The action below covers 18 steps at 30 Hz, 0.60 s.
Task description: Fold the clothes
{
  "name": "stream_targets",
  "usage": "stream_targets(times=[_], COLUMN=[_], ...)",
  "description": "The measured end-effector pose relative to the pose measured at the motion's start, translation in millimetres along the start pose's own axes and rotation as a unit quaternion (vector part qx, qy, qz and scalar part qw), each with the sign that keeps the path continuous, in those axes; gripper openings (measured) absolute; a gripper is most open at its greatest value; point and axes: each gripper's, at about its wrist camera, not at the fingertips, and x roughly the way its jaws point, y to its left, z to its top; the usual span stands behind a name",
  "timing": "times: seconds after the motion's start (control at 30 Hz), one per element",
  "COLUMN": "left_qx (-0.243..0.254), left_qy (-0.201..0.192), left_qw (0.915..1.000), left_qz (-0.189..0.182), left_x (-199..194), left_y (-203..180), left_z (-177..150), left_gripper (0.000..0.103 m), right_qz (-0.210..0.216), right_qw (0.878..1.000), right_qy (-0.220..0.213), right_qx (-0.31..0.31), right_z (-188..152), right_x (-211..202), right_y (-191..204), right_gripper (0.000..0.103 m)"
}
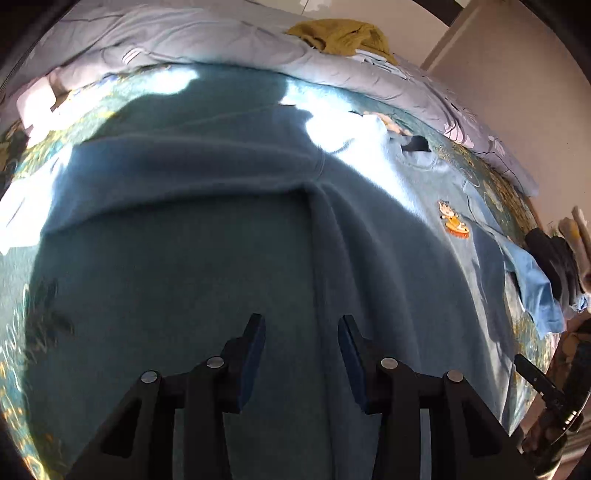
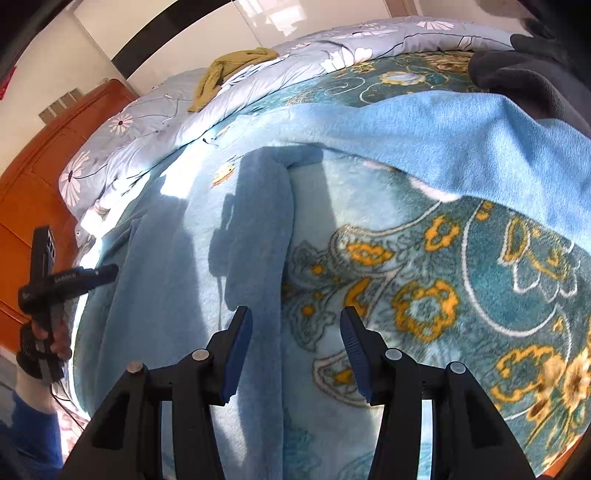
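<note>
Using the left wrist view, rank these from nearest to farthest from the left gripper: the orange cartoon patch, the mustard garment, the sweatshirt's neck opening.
1. Orange cartoon patch, right of the left gripper, on the blue sweatshirt.
2. Neck opening, farther up on the right.
3. Mustard garment, at the far edge on the floral duvet.

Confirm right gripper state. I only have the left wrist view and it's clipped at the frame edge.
Observer: The right gripper is open, with nothing between its jaws.
Operator: What's under it?
Observer: It hangs over the blue sweatshirt's edge, one jaw above the sweatshirt and the other above the floral blanket.
Operator: What's beyond the bed on that side?
Observer: Orange wooden furniture, behind the flowered quilt.
</note>
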Motion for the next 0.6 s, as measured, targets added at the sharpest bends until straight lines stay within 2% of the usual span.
stream_targets(times=[0.07,0.27,0.43,0.47,0.57,0.6], left_qx=[-0.016,-0.011,0.003,0.000,0.000,-0.002], left_qy=[0.006,0.019,0.025,0.027,0.032,0.032], left_qw=[0.9998,0.9988,0.9992,0.9991,0.9992,0.9993], left_qz=[-0.011,-0.044,-0.032,-0.032,-0.024,-0.021], left_x=[-7,-24,-26,-27,-30,-30], left_y=[4,-16,-33,-35,-40,-40], left_z=[-27,-78,-102,-103,-107,-108], left_gripper=[0.045,0.045,0.045,0.044,0.041,0.034], right_qz=[0.005,0.024,0.032,0.032,0.034,0.037], right_qw=[1.000,1.000,0.999,0.999,0.999,0.999], right_qy=[0.005,0.005,0.000,-0.001,-0.004,-0.004], right_qx=[-0.009,-0.013,-0.008,-0.008,-0.006,-0.005], right_z=[-9,-29,-45,-47,-50,-51], right_x=[-1,-11,-17,-19,-21,-21], right_y=[3,6,6,6,6,6], right_gripper=[0.051,0.051,0.049,0.048,0.031,0.023])
